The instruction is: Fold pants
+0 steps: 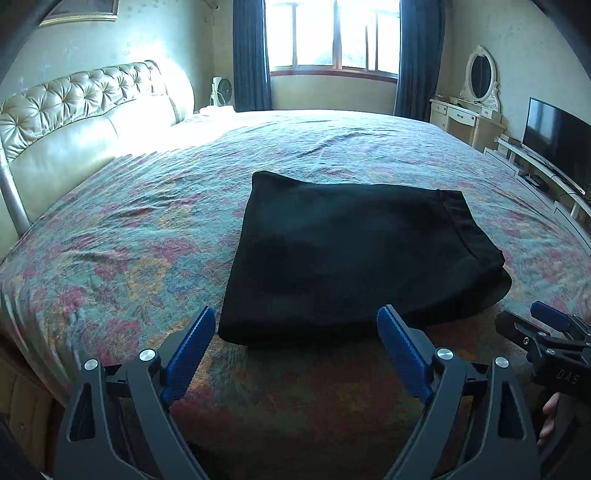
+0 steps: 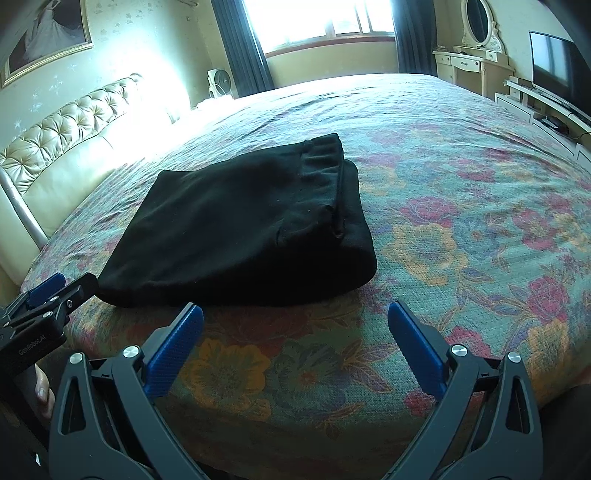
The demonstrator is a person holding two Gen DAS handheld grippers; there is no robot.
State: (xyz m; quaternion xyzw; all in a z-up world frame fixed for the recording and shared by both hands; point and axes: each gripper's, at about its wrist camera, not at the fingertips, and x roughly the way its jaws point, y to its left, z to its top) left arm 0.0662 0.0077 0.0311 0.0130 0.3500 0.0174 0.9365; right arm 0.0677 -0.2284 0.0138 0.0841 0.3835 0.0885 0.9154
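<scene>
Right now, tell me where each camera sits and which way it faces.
Left wrist: on the left claw, low over the near edge of the bed, facing the window across the folded black pants; the right claw shows at right.
Right wrist: on the right claw, same heading, further right; pants lie left of centre, left claw at left.
Shared: pants, bed, headboard, window, television, both claws open.

My right gripper [image 2: 295,321] hangs w/ jaws spread wide, empty, just short of the folded black pants [image 2: 243,225] at 11 o'clock on the floral bedspread [image 2: 461,206]. My left gripper [image 2: 48,295] sits at 9 o'clock, near the pants' corner.
</scene>
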